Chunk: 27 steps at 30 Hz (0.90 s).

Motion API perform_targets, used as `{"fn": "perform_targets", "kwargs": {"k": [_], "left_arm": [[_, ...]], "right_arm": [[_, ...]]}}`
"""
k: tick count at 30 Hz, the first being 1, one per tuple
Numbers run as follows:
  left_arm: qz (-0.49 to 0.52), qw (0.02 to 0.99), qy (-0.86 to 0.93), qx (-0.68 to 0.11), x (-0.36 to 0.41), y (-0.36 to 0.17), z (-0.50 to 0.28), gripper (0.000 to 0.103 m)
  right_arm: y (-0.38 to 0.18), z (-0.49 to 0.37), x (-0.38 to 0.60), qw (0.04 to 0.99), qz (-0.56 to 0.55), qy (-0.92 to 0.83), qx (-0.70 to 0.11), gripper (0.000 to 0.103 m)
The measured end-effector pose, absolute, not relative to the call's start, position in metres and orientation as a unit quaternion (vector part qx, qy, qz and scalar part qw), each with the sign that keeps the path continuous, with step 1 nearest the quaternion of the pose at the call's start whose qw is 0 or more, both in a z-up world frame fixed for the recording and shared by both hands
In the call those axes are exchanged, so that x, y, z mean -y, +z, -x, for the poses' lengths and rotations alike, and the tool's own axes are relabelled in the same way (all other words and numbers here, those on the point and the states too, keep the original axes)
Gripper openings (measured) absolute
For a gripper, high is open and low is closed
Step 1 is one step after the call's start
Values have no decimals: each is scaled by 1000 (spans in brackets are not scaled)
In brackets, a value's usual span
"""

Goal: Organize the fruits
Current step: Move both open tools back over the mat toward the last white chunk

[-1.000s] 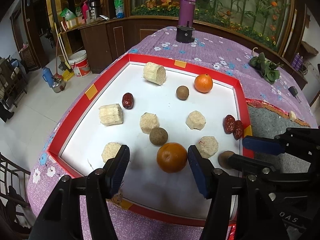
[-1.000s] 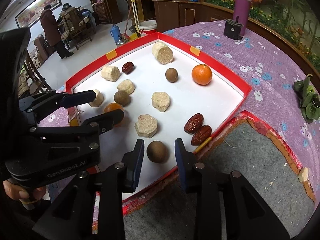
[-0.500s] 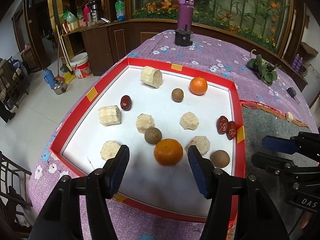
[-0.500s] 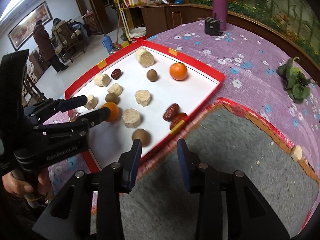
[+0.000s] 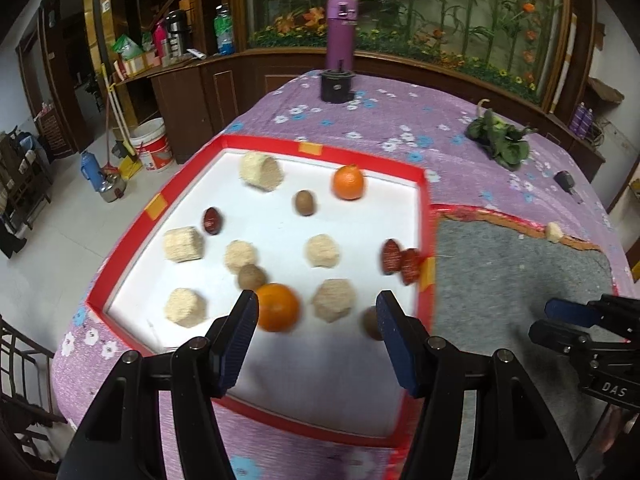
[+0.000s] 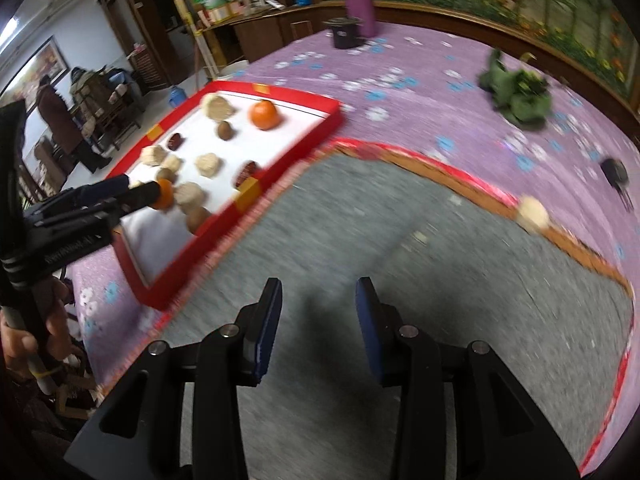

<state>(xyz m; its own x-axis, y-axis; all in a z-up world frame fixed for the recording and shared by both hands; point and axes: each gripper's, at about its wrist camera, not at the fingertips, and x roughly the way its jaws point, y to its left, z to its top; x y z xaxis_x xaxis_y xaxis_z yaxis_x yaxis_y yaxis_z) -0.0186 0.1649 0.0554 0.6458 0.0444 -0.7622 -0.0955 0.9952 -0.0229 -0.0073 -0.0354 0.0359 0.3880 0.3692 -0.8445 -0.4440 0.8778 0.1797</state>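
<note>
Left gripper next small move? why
Probably ease the left gripper forward and down over the near orange, then close. Its jaws stand open and empty, and the orange sits just ahead, near its left finger, unobstructed on the white tray. The right gripper, open and empty, is over the grey mat, out of the way.

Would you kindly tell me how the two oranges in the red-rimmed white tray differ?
The near orange lies by the tray's front, just ahead of the left gripper, partly hidden by one of its fingers; the far orange sits unobstructed near the back rim. Both are round, orange and whole.
</note>
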Motion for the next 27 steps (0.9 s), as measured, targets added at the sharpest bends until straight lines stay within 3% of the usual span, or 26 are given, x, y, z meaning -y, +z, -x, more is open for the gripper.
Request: {"fn": "perform_targets", "kwargs": {"k": [27], "left_arm": [[0,885,-116,-450,58,38,-76,61]], "right_arm": [[20,37,231,848,-76,130,-508,41]]}}
